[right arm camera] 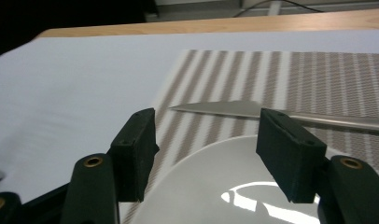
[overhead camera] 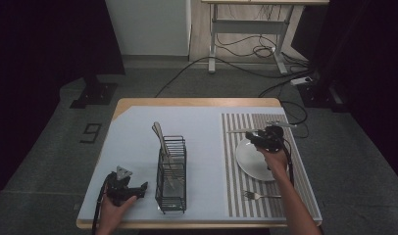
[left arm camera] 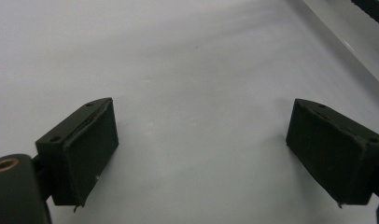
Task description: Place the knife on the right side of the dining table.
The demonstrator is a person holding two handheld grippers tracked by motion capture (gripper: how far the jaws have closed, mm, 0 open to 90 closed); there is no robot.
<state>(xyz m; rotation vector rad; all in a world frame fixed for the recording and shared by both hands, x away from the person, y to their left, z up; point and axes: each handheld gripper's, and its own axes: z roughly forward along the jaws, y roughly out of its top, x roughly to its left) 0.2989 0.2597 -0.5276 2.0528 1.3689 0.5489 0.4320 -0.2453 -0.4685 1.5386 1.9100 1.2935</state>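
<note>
A white plate (overhead camera: 251, 161) lies on a striped placemat (overhead camera: 235, 181) at the table's right. Just beyond the plate lies a table knife (overhead camera: 238, 130), blade tip pointing left. A fork (overhead camera: 261, 196) rests on the placemat in front of the plate. My right gripper (overhead camera: 252, 137) hovers over the plate's far rim. In the right gripper view it (right arm camera: 206, 140) is open, with the plate (right arm camera: 201, 191) below and the knife (right arm camera: 215, 108) a little past the jaws. My left gripper (overhead camera: 140, 188) rests at the front left, open (left arm camera: 201, 149) over the bare mat.
A black wire cutlery caddy (overhead camera: 171, 176) stands mid-table just right of my left gripper, with utensil handles (overhead camera: 160, 137) leaning out of it. Its corner (left arm camera: 372, 7) shows in the left gripper view. A pale mat (overhead camera: 133, 142) covers the wooden tabletop.
</note>
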